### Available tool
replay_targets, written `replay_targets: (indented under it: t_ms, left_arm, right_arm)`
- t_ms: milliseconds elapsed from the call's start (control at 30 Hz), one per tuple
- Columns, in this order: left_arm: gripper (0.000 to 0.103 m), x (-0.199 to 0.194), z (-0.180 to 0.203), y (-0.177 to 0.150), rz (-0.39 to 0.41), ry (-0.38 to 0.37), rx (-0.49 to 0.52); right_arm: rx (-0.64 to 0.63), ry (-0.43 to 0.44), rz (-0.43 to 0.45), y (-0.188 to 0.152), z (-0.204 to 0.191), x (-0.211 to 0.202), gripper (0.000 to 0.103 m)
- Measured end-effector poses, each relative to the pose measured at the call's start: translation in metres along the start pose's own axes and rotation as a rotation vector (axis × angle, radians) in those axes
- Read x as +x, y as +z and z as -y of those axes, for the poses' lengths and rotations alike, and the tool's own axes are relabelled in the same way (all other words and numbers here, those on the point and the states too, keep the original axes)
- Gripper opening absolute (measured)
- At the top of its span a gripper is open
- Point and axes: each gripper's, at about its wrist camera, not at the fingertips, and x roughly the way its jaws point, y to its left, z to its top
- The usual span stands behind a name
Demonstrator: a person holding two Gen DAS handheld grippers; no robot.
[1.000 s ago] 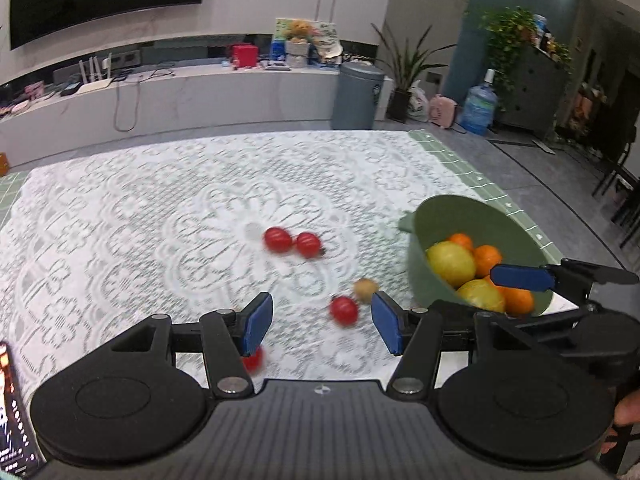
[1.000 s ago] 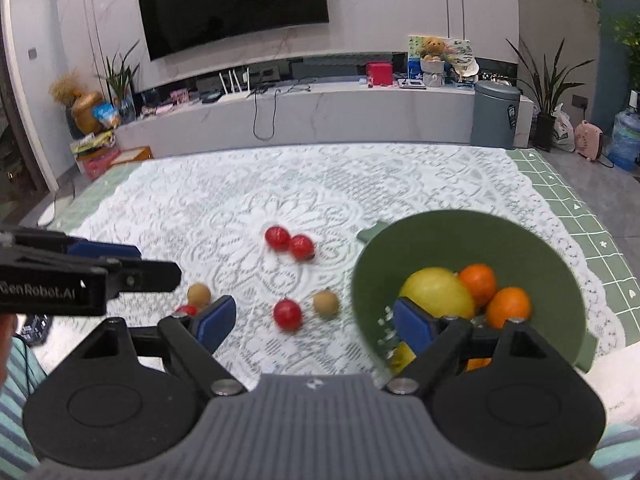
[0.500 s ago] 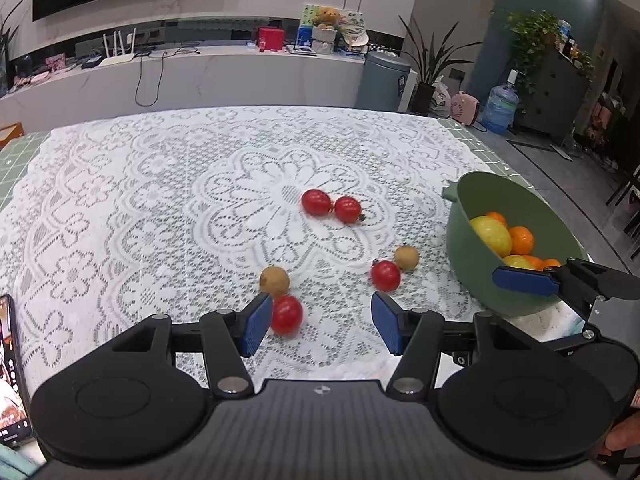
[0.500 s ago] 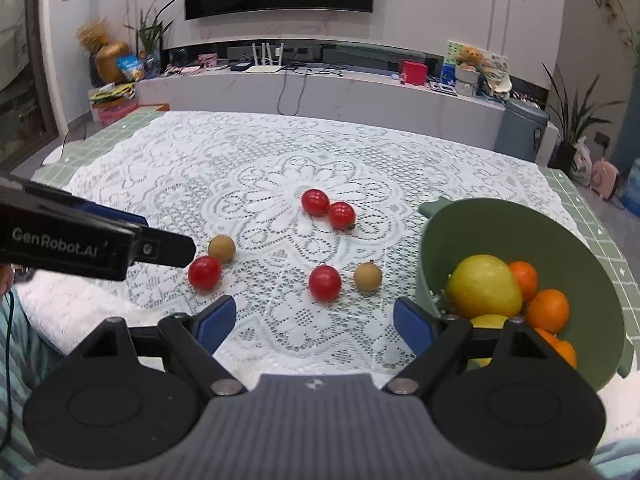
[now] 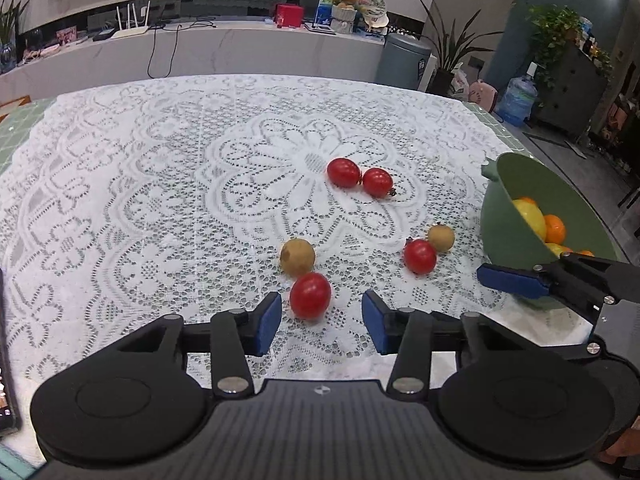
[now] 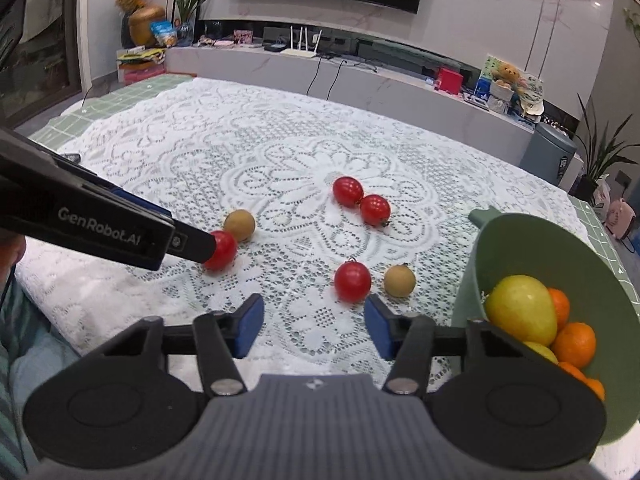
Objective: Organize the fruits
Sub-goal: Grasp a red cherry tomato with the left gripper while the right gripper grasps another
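The left gripper points down at the lace tablecloth, its blue pads a moderate gap apart and closing. A red tomato sits just ahead of the pads, nearer the left one, not yet pinched. A small brown fruit lies touching or almost touching that tomato on its far side.

The right gripper also tilts downward, jaws at a similar gap and closing, with nothing between them. Another tomato lies just beyond its right pad, a second brown fruit beside it, and the green bowl of oranges and yellow fruit stands close on the right. Two more tomatoes rest together near the middle of the cloth.

The risk is that the round, smooth tomato rolls. If the left pads close while it is off centre, one pad may strike first and push it away or into the brown fruit. Squeezing too hard could split its skin. The right gripper, closing short of its tomato, may grab only air or snag the lace.

Both tools are held low and slanted toward the table, side by side.
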Motion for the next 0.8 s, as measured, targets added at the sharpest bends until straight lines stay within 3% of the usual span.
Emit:
replay_targets:
  t_ms: [133,800]
  left_arm:
    - [0.05,0.009,-0.001,-0.002,0.007,0.017,-0.003]
    - [0.038,0.038,0.002,-0.004,-0.041,0.048,0.029]
  right_arm:
    - [0.016,-0.026,-0.014,0.002,0.005,0.012,0.043]
    - [0.03,-0.053,-0.017,0.013,0.016,0.053,0.034]
